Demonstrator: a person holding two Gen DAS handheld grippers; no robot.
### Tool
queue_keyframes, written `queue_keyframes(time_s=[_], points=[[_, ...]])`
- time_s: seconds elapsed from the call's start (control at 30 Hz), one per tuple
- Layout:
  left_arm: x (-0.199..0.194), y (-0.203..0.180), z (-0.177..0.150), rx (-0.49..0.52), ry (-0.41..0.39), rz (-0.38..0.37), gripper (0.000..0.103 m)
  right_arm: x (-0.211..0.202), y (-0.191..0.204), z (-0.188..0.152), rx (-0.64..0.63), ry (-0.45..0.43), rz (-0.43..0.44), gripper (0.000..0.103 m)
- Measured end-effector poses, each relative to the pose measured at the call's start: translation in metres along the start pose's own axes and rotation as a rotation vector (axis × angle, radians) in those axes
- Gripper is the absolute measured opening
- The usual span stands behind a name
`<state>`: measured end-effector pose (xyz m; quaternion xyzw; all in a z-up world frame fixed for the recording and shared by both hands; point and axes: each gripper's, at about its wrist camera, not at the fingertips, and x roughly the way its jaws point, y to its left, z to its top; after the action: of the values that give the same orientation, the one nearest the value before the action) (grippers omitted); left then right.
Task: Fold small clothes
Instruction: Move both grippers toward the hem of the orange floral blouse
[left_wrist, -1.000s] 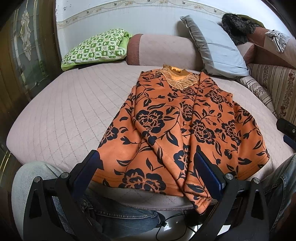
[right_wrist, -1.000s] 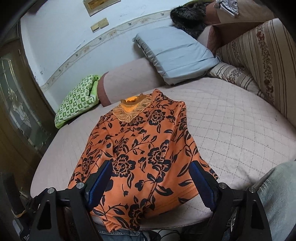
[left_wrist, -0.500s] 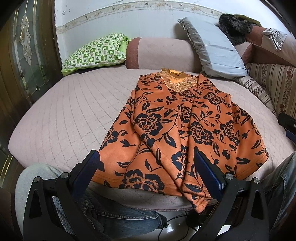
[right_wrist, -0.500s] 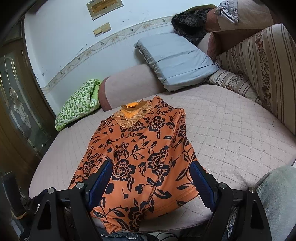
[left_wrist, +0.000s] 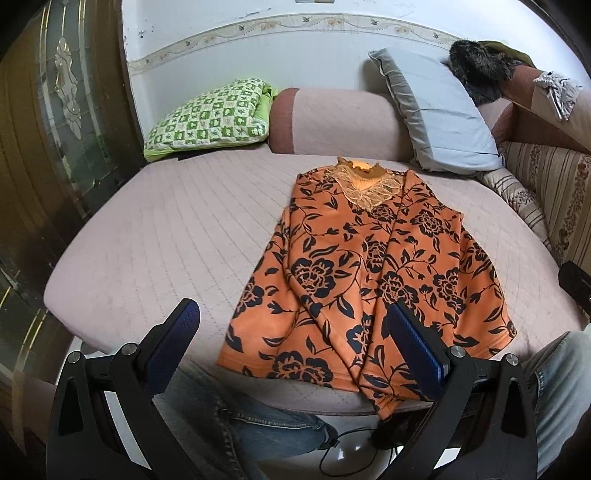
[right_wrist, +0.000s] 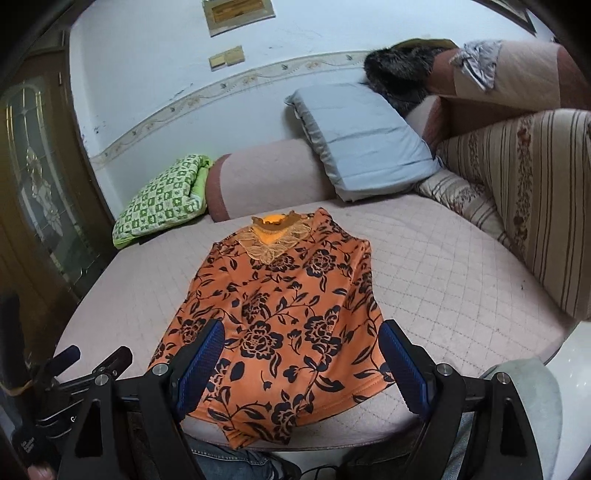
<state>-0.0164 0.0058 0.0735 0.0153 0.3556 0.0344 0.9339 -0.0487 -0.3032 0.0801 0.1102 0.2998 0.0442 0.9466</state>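
Observation:
An orange top with a black flower print lies flat on the pink quilted couch seat, lace collar at the far end, both sides folded in over the middle. Its hem hangs slightly over the near edge. It also shows in the right wrist view. My left gripper is open and empty, raised above the near hem. My right gripper is open and empty, held above the hem as well.
A green checked cushion and a grey pillow lean at the back by a pink bolster. A striped couch back stands at the right. A wooden door is left. The person's jeans-clad knees are below.
Both grippers have pulled back and risen a little from the top, so more of the couch and wall shows. The top has not moved.

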Motion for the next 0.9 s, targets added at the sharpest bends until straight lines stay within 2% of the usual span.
queue_keyframes(time_s=[0.57,0.9], points=[[-0.023,0.011,0.014,-0.015,-0.04,0.027,0.102,-0.028,-0.001,0.018,0.026,-0.056,0.009,0.084],[-0.031,0.015,0.028,-0.021,-0.069,0.011,0.102,-0.03,0.005,0.029,0.021,-0.07,0.012,0.084]])
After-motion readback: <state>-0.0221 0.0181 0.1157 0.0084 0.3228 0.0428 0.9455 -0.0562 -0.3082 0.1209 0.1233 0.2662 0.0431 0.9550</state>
